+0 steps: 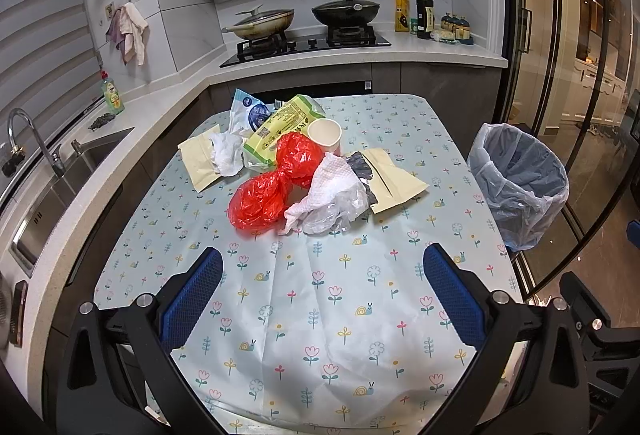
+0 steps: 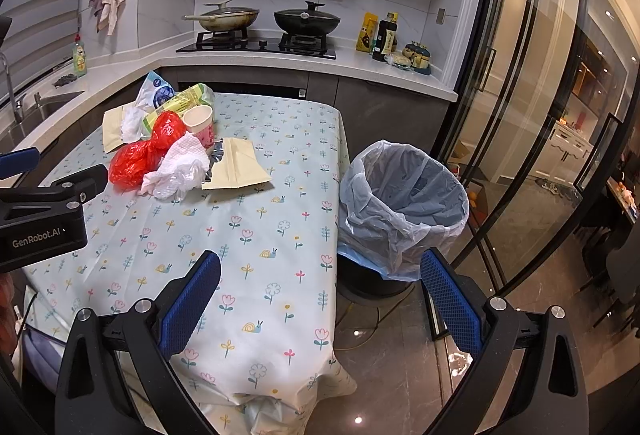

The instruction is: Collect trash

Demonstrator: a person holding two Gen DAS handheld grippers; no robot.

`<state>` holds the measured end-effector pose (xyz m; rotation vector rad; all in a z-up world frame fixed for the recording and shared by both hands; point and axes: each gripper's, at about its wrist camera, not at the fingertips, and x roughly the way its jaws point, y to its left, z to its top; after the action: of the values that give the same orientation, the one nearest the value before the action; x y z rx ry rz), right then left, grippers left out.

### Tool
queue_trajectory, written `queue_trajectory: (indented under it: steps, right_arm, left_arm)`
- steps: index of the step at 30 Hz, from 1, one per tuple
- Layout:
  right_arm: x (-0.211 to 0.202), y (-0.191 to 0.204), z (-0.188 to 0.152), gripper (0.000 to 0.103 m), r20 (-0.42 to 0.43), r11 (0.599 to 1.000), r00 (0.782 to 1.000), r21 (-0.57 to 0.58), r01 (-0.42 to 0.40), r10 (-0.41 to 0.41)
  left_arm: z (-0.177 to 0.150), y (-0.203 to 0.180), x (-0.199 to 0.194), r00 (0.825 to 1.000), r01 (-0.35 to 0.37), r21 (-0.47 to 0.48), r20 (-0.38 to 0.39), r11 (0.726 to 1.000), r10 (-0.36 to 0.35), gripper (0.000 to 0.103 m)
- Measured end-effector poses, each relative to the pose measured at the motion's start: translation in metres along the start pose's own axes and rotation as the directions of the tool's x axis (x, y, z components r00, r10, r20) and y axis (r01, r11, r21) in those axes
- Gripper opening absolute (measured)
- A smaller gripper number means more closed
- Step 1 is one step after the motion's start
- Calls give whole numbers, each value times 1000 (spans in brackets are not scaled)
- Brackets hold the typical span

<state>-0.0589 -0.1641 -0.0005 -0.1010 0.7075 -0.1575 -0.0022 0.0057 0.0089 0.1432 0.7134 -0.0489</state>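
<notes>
A heap of trash lies on the far half of the table: a red plastic bag, a white paper towel on a clear plastic glove, beige pouches, a paper cup, a green packet, a crumpled tissue. My left gripper stands open over bare cloth, short of the heap. My right gripper is open at the table's right edge, nothing between its fingers. The lined bin stands on the floor right of the table. The same red bag shows far left.
A counter with a sink runs along the left, a stove with two lidded pans at the back. Glass doors close the right side. The left gripper's black body reaches in at the right wrist view's left edge.
</notes>
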Motion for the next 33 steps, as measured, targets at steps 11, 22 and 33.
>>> queue_trajectory:
  steps: [11, 22, 33]
  right_arm:
    - [-1, -1, 0, 96, 2, 1000, 1000, 0, 0, 0]
    - [-2, -1, 0, 96, 1, 1000, 1000, 1, 0, 0]
    - [-2, -2, -1, 96, 0, 1000, 1000, 5, 1, -1]
  left_arm:
    - [2, 1, -3, 1000, -1, 0, 4, 1000, 1, 96]
    - [4, -1, -6, 1000, -3, 4, 9, 1000, 3, 96]
    - [3, -1, -6, 1000, -2, 4, 11, 1000, 2, 96]
